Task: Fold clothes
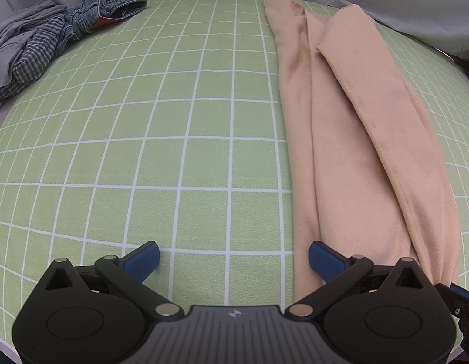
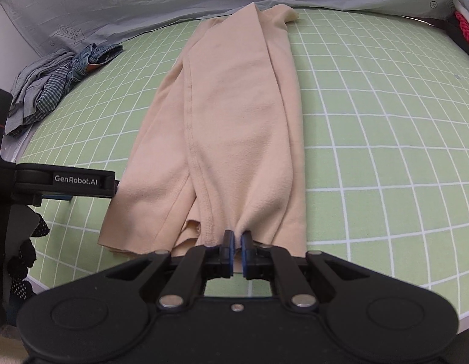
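peach garment (image 2: 234,115), green mat (image 2: 386,151) — white grid

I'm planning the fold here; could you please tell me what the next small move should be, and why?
Probably bring the open left gripper across to pinch the near hem of the peach garment. The right gripper is already shut on that hem, while the left one holds nothing, so a second grip would allow lifting it evenly.

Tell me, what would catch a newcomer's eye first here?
A long peach fleece garment, folded lengthwise, stretches up the middle of a light green mat with a white grid. The right gripper has its jaws shut on the garment's near hem, while the left gripper hovers with its jaws wide open over bare mat beside it. A crumpled heap of denim and checked clothes waits at the far left corner.
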`<state>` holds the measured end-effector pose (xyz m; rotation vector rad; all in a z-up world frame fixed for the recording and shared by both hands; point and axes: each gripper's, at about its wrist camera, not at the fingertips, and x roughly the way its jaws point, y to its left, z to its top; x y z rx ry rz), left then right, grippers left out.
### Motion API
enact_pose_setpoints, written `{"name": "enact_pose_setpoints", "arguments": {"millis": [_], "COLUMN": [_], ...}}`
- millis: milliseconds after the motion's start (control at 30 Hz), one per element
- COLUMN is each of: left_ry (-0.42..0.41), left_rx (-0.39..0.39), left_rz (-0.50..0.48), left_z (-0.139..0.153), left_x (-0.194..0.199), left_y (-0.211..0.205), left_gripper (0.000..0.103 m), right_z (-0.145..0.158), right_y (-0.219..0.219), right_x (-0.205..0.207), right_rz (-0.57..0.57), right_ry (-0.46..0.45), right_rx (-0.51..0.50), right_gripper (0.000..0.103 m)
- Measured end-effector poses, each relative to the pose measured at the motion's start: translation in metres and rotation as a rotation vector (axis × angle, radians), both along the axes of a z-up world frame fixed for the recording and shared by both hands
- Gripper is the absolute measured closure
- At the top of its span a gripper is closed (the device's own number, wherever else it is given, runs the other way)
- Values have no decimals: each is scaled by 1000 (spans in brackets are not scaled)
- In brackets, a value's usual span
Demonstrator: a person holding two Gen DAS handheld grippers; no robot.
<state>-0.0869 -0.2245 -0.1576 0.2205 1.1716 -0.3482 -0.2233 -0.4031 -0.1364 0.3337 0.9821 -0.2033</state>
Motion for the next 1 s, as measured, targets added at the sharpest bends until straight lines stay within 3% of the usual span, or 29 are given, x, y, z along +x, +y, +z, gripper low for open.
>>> {"name": "enact_pose_setpoints", "arguments": {"millis": [67, 200, 300, 433, 600, 700, 833, 933, 1000], "left_ry": [17, 14, 10, 7, 18, 33, 5, -7, 12], "left_rx": [-13, -87, -136, -161, -141, -134, -121, -129, -160], "left_rz": [34, 74, 68, -2, -85, -93, -74, -73, -48], "left_z": [1, 13, 19, 22, 16, 9, 7, 7, 8], "left_x": [2, -4, -8, -17, -24, -30, -34, -40, -43], "left_y": [5, 17, 19, 5, -9, -15, -17, -20, -21], "left_gripper": [0, 1, 1, 3, 12, 24, 27, 44, 67], "right_z": [7, 24, 25, 8, -9, -14, -18, -20, -20], "right_y": [1, 2, 1, -7, -13, -17, -25, -25, -23], "right_x": [-1, 0, 5, 18, 31, 35, 36, 35, 34], "right_rz": [3, -7, -13, -32, -50, -58, -71, -30, 17], "right_ry": [-21, -82, -85, -29, 2, 5, 11, -1, -17], "right_rx": [-29, -132, -188, -170, -133, -116, -70, -73, -81], "right_gripper": [87, 42, 17, 16, 15, 13, 13, 13, 19]}}
